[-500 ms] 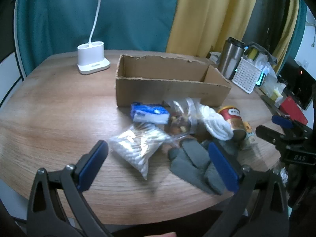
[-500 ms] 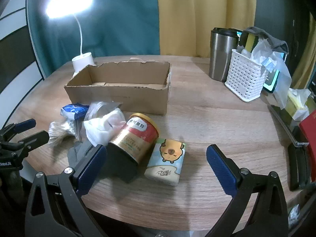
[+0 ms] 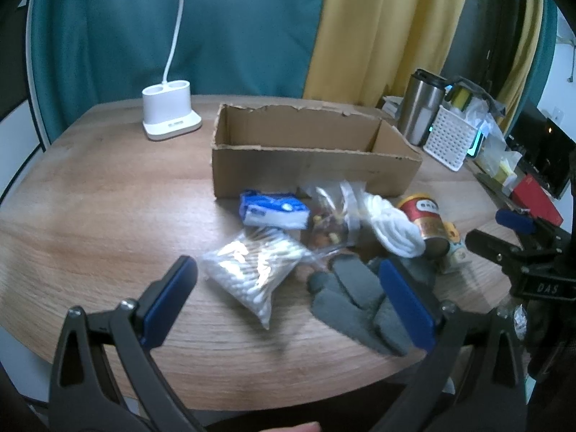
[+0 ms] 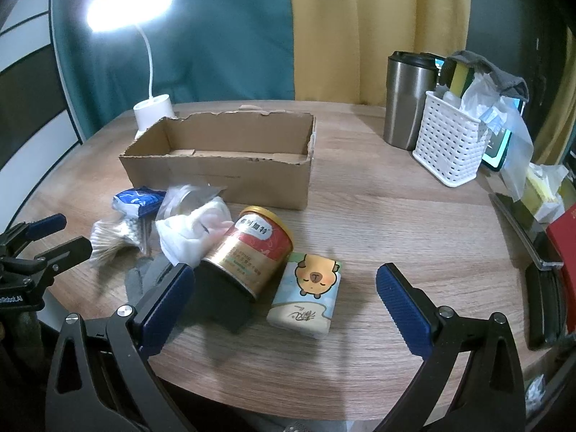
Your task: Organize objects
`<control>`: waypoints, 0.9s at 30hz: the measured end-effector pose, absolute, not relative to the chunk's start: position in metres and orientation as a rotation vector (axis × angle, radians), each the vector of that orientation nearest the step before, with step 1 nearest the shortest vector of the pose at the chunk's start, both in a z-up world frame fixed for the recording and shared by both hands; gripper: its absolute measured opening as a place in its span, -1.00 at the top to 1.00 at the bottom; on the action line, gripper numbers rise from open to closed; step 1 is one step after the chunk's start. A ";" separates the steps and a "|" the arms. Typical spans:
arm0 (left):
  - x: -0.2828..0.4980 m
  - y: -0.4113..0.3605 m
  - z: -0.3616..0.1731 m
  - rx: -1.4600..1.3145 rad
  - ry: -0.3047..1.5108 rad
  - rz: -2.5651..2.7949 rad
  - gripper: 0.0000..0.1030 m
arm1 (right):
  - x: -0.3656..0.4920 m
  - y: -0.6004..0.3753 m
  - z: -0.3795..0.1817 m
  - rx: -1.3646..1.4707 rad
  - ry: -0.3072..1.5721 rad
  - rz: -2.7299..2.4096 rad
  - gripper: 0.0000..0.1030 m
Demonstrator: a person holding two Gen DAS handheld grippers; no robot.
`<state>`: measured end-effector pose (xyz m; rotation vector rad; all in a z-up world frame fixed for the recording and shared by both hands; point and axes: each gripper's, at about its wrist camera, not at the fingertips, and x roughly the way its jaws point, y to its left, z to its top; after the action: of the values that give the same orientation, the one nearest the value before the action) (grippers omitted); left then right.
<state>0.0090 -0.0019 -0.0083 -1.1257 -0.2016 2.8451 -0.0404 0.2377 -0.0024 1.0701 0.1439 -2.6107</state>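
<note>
An open cardboard box (image 3: 313, 165) (image 4: 219, 176) stands mid-table, nothing visible inside. In front of it lie a blue tissue pack (image 3: 275, 210), a bag of cotton swabs (image 3: 252, 270), a clear snack bag (image 3: 329, 223), a white cloth (image 3: 394, 228) (image 4: 194, 230), grey gloves (image 3: 354, 295), a red and gold can (image 4: 250, 252) on its side and a cartoon tissue pack (image 4: 306, 293). My left gripper (image 3: 291, 302) hovers open above the swabs and gloves. My right gripper (image 4: 288, 306) hovers open above the can and cartoon pack. Neither holds anything.
A white lamp base (image 3: 169, 117) stands at the back left. A steel tumbler (image 4: 406, 100) and a white basket (image 4: 450, 144) stuffed with bags stand at the back right. A red box (image 3: 536, 198) and dark devices line the right edge. The table's front edge is near.
Both views have shifted only slightly; the left gripper has edged a little forward over the pile. No object has moved.
</note>
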 end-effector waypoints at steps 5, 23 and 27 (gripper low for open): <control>0.009 -0.002 -0.008 -1.124 -0.204 2.847 -0.99 | -0.040 0.238 -0.002 1.064 0.144 -2.614 -0.99; 0.012 -0.003 -0.008 -1.126 -0.213 2.850 -0.99 | -0.038 0.238 -0.003 1.073 0.144 -2.609 -0.99; 0.012 -0.002 -0.008 -1.127 -0.214 2.850 -0.99 | -0.038 0.238 -0.003 1.074 0.143 -2.610 -0.99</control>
<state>0.0119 -0.0025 -0.0080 -1.1267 -0.2140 2.8503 -0.0382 0.2382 -0.0029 1.0740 0.1432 -2.6105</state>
